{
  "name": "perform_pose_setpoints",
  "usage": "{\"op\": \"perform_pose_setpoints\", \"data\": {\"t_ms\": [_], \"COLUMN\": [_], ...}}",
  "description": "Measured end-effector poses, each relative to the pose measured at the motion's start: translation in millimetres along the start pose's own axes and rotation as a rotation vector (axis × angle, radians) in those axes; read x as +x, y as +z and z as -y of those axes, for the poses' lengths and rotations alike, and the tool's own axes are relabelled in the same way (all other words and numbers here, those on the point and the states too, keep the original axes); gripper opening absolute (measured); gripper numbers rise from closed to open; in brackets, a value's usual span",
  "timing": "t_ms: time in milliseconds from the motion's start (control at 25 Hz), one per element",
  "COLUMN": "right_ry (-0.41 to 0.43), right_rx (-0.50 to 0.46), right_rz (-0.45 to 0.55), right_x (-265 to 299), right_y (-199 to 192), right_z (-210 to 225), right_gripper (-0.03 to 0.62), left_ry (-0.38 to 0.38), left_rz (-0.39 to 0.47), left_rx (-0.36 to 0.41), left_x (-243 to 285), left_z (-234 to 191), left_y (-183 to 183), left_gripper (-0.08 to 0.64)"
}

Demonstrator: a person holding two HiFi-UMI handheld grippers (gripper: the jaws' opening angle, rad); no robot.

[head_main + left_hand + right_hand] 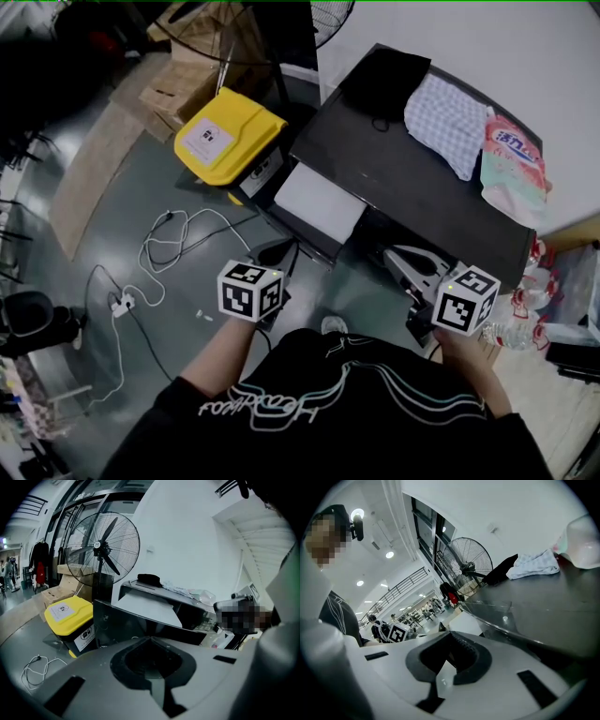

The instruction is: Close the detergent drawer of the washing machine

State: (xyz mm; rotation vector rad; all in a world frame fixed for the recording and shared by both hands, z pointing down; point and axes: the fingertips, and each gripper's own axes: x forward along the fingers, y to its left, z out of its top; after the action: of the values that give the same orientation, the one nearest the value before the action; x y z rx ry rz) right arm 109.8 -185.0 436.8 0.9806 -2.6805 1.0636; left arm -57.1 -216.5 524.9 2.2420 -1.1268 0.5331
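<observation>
The detergent drawer [317,202] juts out white from the washing machine [412,183], ahead of the left gripper's [151,641] fingertips and clear of them; the head view shows its top, the left gripper view its side. Both grippers' fingers are pressed together on nothing; the right gripper [449,638] sits low beside the machine's top edge; the drawer's compartments are hidden.

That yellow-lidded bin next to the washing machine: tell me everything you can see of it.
The bin has a yellow lid, shut, with a white label bearing a dark square mark, over a black body with another white label on its side. It looks plastic. It stands upright on the grey floor close beside the washing machine; whether they touch is unclear.
</observation>
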Motion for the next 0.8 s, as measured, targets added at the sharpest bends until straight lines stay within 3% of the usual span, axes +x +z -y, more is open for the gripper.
{"op": "perform_pose_setpoints", "data": {"t_ms": [800], "right_ry": [-0.045], "right_rx": [-0.023], "right_rz": [0.025], "right_x": [-8], "right_y": [18], "right_z": [17], "right_gripper": [0.028], "left_ry": [-0.048], "left_rz": [0.031], "left_rx": [0.022], "left_x": [35], "left_z": [6], "left_y": [31], "left_gripper": [0.021]}}
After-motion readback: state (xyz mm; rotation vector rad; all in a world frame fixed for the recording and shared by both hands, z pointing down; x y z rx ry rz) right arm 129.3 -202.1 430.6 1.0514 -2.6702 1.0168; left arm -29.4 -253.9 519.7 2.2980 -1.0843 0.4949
